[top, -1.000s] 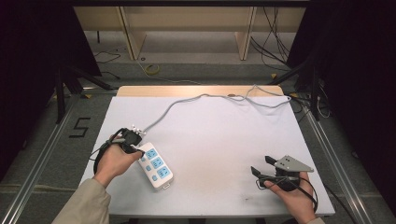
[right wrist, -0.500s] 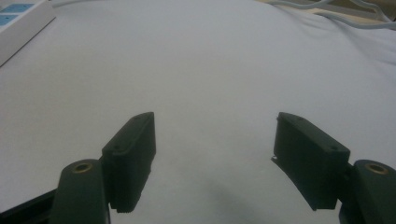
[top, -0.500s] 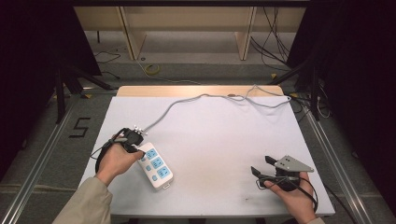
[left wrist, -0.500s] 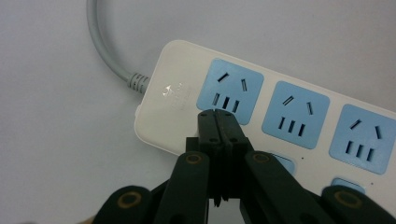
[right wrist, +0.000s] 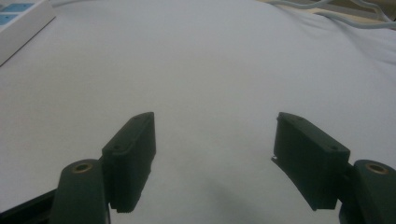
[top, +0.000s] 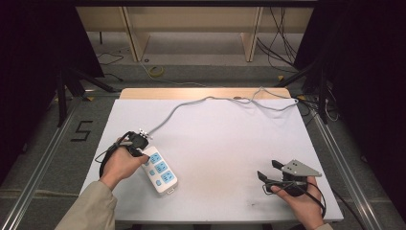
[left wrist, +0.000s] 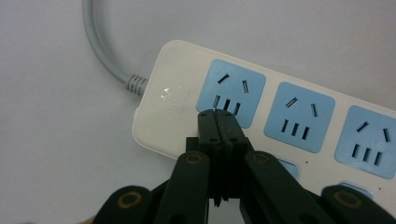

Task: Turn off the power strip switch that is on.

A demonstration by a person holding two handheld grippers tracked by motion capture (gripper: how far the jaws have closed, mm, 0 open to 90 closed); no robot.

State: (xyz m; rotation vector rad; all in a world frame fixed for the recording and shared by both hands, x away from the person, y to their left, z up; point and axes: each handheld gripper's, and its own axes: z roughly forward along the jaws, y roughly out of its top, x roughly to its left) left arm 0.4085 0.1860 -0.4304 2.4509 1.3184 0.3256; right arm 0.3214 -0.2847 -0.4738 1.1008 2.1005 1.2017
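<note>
Power strip lies at lower left of the table: rigid, light, slippery plastic, best gripped across its narrow sides. Left gripper, jaws together, presses its cord end; right gripper waits, jaws apart, holding nothing.

Left gripper sits on the white power strip's cord end, near the table's left edge; right gripper by the front-right corner.

High view looks down; tong-mounted views sit close, sharing the power strip.
</note>
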